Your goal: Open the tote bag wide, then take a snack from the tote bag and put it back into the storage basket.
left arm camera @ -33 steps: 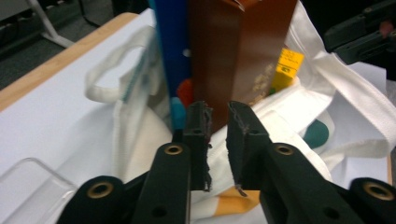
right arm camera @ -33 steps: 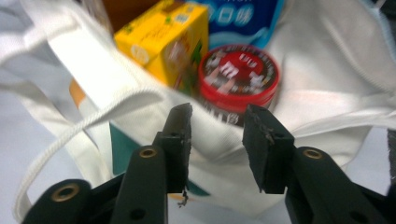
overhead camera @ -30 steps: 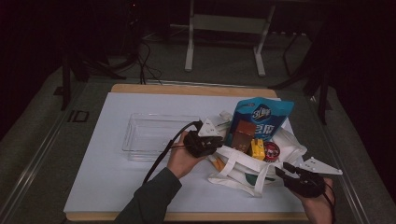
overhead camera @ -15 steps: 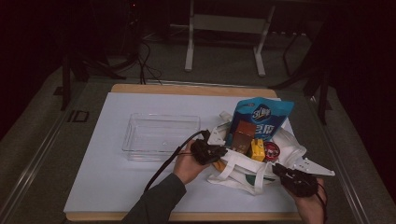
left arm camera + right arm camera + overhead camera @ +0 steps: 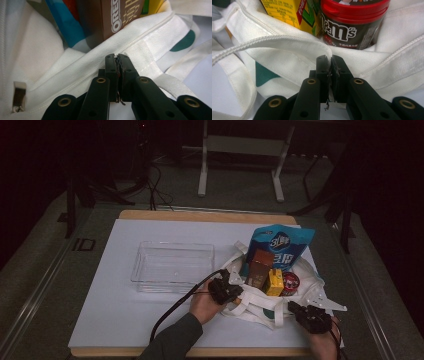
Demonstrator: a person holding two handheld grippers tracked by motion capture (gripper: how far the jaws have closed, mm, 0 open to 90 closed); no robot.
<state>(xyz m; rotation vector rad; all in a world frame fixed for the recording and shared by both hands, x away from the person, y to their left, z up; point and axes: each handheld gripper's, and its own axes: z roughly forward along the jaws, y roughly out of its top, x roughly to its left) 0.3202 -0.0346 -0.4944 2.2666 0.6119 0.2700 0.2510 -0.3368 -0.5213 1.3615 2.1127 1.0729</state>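
A white tote bag (image 5: 255, 304) lies open on the white mat at the right. In it are a blue snack pouch (image 5: 282, 247), a brown Oreo box (image 5: 260, 266) (image 5: 117, 15), a yellow carton (image 5: 274, 283) (image 5: 287, 12) and a red-lidded M&M's tub (image 5: 290, 282) (image 5: 352, 22). My left gripper (image 5: 231, 289) (image 5: 117, 57) is shut on the bag's near rim (image 5: 82, 62) at its left end. My right gripper (image 5: 300, 310) (image 5: 330, 58) has just been closing and pinches the rim (image 5: 287, 41) below the tub.
An empty clear plastic tray (image 5: 172, 266) stands left of the bag. The bag's loose straps (image 5: 277, 317) lie between the two grippers. The mat's front edge (image 5: 150, 347) runs just below my hands. A black cable (image 5: 172, 312) trails from the left gripper.
Both hands have sunk onto the bag's near rim, the left one also sliding right toward the bag. The right jaws have closed onto the fabric.
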